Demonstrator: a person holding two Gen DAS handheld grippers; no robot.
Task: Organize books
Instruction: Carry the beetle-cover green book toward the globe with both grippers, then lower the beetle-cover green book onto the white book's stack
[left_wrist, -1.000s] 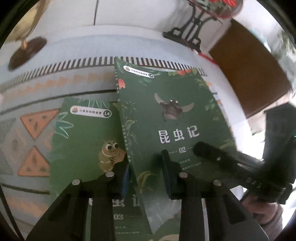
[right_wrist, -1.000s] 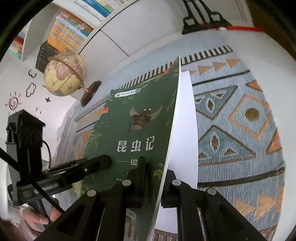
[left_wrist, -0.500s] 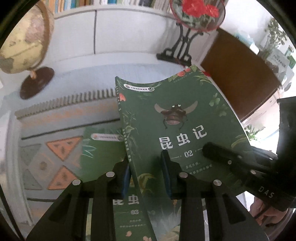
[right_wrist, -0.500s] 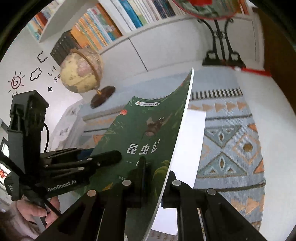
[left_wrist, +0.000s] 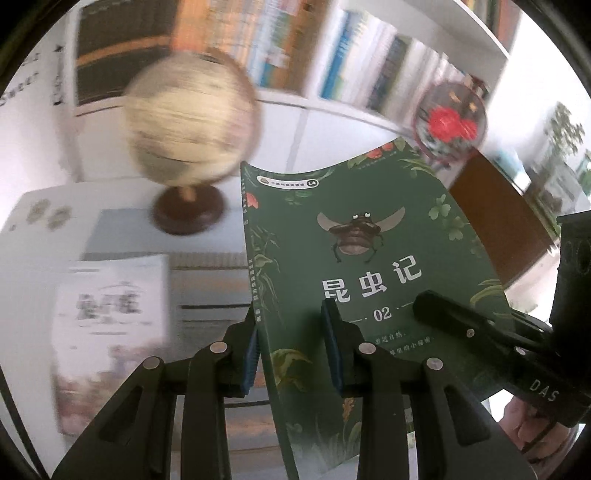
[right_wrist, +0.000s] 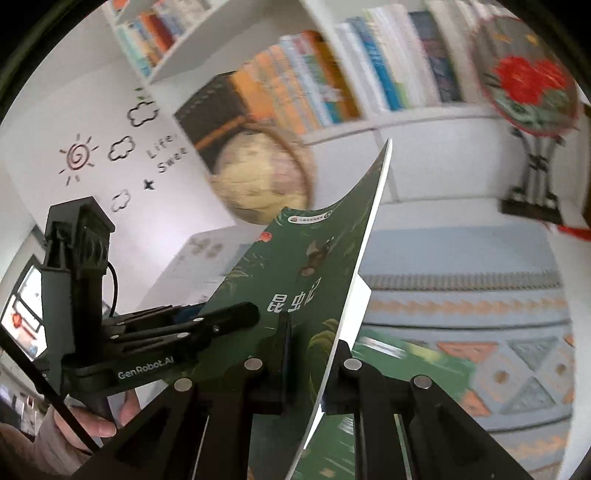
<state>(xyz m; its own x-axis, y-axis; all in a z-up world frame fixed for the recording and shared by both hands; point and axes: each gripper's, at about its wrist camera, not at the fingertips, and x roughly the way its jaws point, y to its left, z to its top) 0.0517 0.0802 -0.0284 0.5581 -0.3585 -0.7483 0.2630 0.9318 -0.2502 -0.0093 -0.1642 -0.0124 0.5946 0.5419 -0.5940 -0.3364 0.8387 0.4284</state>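
Evidently mid-carry, the left hand-held gripper (left_wrist: 291, 347) and right hand-held gripper (right_wrist: 314, 373) both pinched the green book (left_wrist: 369, 266) at centre frame, off the rug, needing alignment with the bookshelf (right_wrist: 332, 74) at upper frame.

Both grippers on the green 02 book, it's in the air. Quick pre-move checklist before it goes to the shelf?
1. Left gripper shut on the green book near its spine edge: ok.
2. Right gripper shut on the book's opposite edge: ok.
3. Book clear of the patterned rug: ok, it is lifted off it.
4. Book flat: not ok, the cover bows between the two grips.
5. Globe out of the way: cannot tell, it stands close behind the book's top-left corner.
6. Free slot on the bookshelf: cannot tell, the rows look full and blurred.
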